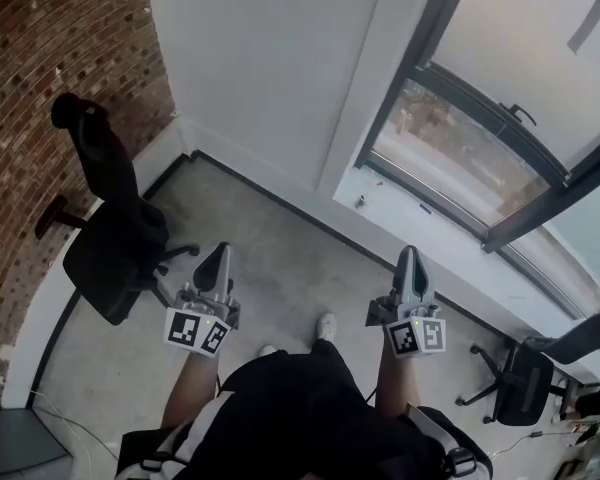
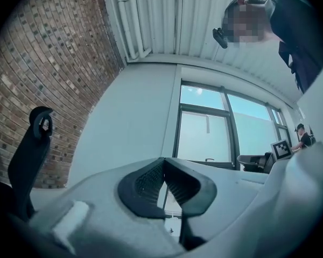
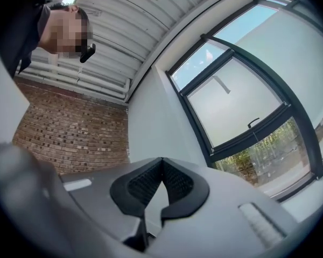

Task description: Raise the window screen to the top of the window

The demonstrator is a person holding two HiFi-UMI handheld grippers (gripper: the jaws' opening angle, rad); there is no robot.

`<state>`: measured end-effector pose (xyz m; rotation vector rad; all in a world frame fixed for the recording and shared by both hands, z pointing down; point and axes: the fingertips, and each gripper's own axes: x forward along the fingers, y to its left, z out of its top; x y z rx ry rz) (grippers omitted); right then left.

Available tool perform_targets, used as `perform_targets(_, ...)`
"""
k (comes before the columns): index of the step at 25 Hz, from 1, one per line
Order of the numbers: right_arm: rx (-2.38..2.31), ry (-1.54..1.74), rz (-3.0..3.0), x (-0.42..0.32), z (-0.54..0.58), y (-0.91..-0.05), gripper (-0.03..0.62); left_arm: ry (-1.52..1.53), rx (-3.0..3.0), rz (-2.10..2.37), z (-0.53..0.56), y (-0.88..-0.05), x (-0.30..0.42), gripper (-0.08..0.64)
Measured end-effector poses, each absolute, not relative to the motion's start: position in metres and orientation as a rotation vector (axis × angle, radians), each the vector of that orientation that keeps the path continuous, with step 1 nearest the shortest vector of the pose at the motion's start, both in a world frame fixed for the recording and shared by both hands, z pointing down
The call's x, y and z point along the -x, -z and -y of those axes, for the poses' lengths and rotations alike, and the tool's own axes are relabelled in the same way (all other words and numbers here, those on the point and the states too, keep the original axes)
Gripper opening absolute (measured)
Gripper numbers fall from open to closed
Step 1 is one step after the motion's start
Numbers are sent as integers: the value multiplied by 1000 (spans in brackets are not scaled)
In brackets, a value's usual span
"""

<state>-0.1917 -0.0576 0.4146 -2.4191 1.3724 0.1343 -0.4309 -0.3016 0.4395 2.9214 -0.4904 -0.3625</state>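
The window (image 1: 500, 118) is in the white wall ahead and to the right. Its pale translucent screen (image 1: 520, 48) covers the upper pane, and the dark bottom bar carries a small handle (image 1: 520, 115). Greenery shows through the bare glass (image 1: 445, 153) below the bar. My left gripper (image 1: 218, 254) and right gripper (image 1: 408, 254) are held out side by side, well short of the window, both shut with nothing between the jaws. In the left gripper view the screen (image 2: 204, 136) stands beyond the shut left gripper (image 2: 162, 160). The right gripper (image 3: 162, 160) points left of the screen (image 3: 234, 109) and its handle (image 3: 253, 123).
A black office chair (image 1: 110, 238) stands at the left by the brick wall (image 1: 40, 88). Another chair (image 1: 525, 378) is at the lower right. A white sill (image 1: 430, 238) runs under the window. My foot (image 1: 325, 325) is on the grey floor. A person (image 2: 302, 136) stands far right.
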Motion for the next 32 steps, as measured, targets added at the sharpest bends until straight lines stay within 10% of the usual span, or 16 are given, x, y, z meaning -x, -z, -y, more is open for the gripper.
perform_targets(32, 2582, -258, -958, -52, -223, -420, 5, 290, -3021, -232, 82, -423, 53, 0)
